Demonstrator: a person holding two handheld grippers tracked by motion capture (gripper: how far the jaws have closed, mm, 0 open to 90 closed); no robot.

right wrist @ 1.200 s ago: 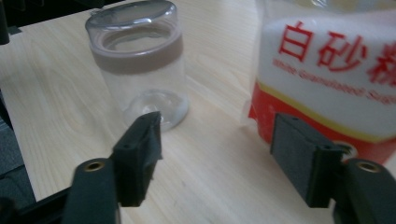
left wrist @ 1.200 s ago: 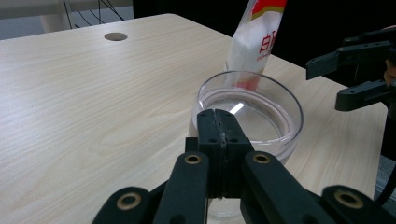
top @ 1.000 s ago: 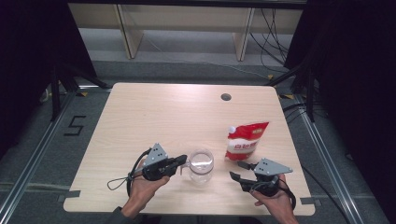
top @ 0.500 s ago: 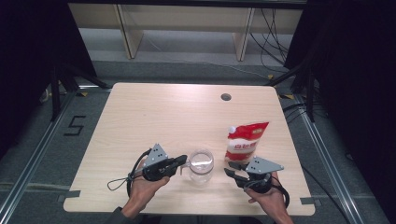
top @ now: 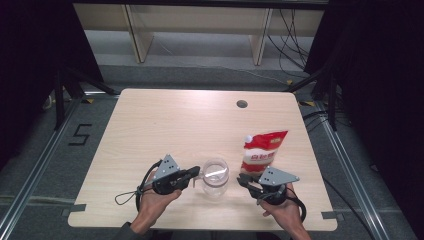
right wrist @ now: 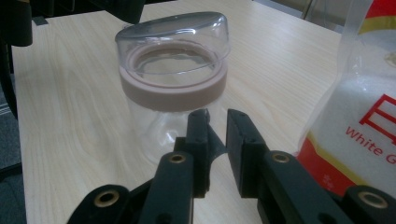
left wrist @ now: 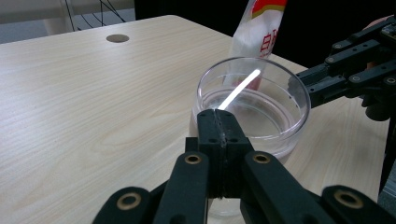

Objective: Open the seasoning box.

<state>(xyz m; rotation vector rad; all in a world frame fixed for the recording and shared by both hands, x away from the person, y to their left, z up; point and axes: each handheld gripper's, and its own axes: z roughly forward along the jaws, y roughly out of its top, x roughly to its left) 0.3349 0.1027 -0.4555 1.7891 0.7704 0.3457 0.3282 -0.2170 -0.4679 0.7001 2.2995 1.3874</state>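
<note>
High view first: a clear jar (top: 215,177) stands near the front edge of the wooden table (top: 165,125), between the two hand-held grippers. The left gripper (top: 196,172) comes in from the jar's left and its closed tips reach the rim. The right gripper (top: 243,180) lies to the jar's right, just in front of a red and white bag (top: 262,152) that stands upright behind it; its tips point toward the jar but stay apart from it. A round hole (top: 242,104) sits near the table's far edge.

Left gripper view: the jaws are pressed together, with no gap between them, right at the near rim of the jar (left wrist: 254,105). The jar's top is a clear, round, shallow dome (a bright streak of light runs across it). The bag (left wrist: 259,32) rises behind it, and the right gripper (left wrist: 299,84) enters from the right.

Right gripper view: the jar (right wrist: 173,84) has a transparent domed lid, a pinkish-beige band below it and a clear body. The jaws have just been closing and now stand narrow, with a small gap and nothing between them, short of the jar. The bag (right wrist: 355,107), filled with white grains, stands at the right.
</note>
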